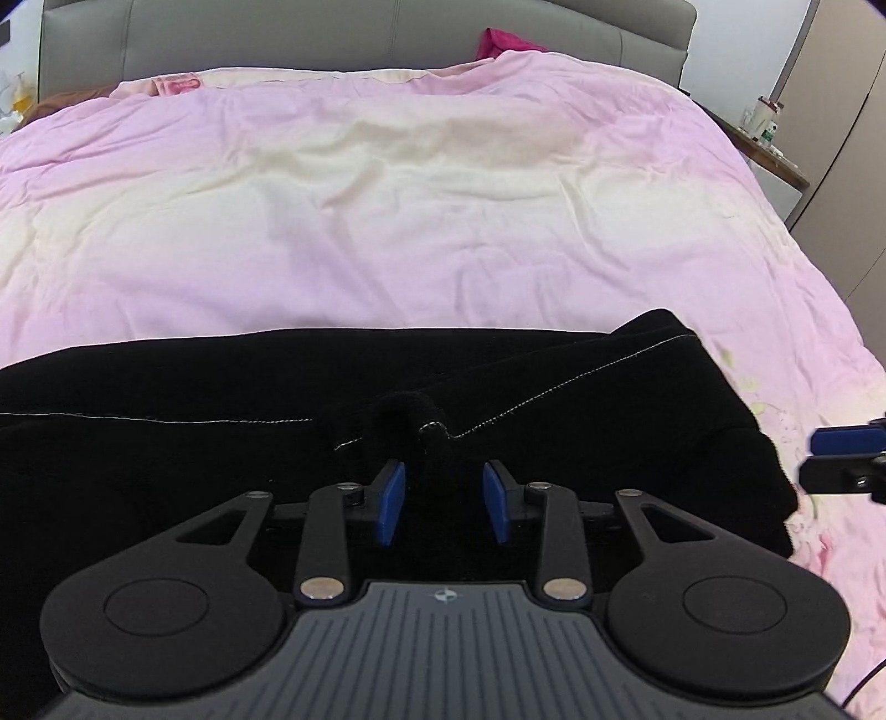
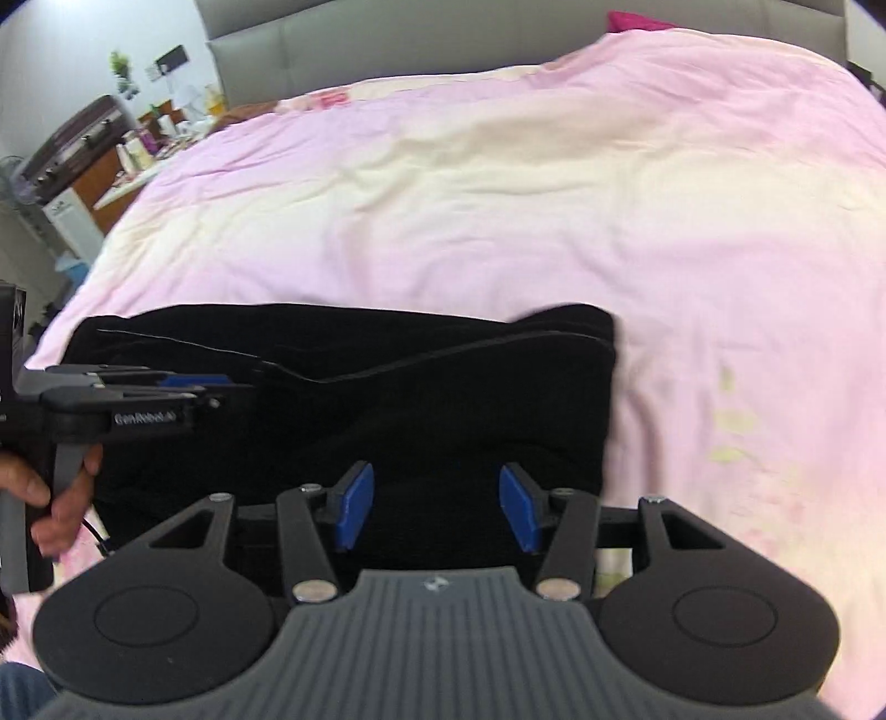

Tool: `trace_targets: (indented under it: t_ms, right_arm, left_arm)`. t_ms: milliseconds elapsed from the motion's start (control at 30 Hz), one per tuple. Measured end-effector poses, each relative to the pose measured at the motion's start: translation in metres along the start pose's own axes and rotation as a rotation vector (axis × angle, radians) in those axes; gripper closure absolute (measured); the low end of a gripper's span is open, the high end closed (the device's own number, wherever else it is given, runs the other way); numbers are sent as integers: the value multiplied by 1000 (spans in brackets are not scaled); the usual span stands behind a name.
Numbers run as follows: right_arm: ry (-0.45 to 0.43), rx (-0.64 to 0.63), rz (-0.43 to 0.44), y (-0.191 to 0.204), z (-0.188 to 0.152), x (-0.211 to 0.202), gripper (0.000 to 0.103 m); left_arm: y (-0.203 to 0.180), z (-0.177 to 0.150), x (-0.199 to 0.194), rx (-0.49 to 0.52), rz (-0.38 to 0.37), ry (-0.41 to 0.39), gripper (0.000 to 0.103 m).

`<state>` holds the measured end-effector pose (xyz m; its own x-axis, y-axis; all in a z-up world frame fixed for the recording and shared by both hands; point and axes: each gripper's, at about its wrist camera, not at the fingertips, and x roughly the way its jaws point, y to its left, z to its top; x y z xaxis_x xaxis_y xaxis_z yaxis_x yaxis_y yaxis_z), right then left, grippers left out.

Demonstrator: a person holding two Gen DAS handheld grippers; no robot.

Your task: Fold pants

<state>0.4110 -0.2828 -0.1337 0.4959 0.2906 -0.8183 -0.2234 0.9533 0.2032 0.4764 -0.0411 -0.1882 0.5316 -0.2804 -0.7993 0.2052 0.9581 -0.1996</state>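
Black pants (image 1: 221, 454) lie folded across the near edge of the bed, with a white stitched seam and a bunched loop of cloth near the middle. They also show in the right wrist view (image 2: 415, 399). My left gripper (image 1: 443, 507) is open just above the pants, its blue pads on either side of a raised ridge of cloth without closing on it. My right gripper (image 2: 437, 507) is open over the pants' right part, empty. The right gripper's tips (image 1: 841, 459) show at the pants' right end. The left gripper (image 2: 188, 387) shows side-on over the pants' left part.
A pink and cream duvet (image 1: 415, 221) covers the bed, with a grey headboard (image 1: 360, 33) behind. A nightstand with bottles (image 1: 767, 133) stands on the right. A dresser with clutter (image 2: 111, 160) stands on the left. A hand (image 2: 61, 493) holds the left gripper's handle.
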Motion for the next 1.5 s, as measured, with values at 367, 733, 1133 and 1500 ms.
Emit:
trace_targets:
  t_ms: [367, 733, 1133, 1500]
  right_arm:
    - [-36, 53, 30, -83, -20, 8, 80]
    - [206, 68, 62, -72, -102, 56, 103]
    - [-3, -377, -112, -41, -102, 27, 78]
    - [-91, -643, -219, -14, -119, 56, 98]
  left_arm:
    - [18, 13, 4, -4, 156, 32, 98]
    - [15, -1, -2, 58, 129, 44, 95]
    - [9, -31, -11, -134, 2, 99, 41]
    - [6, -32, -38, -131, -19, 42, 67]
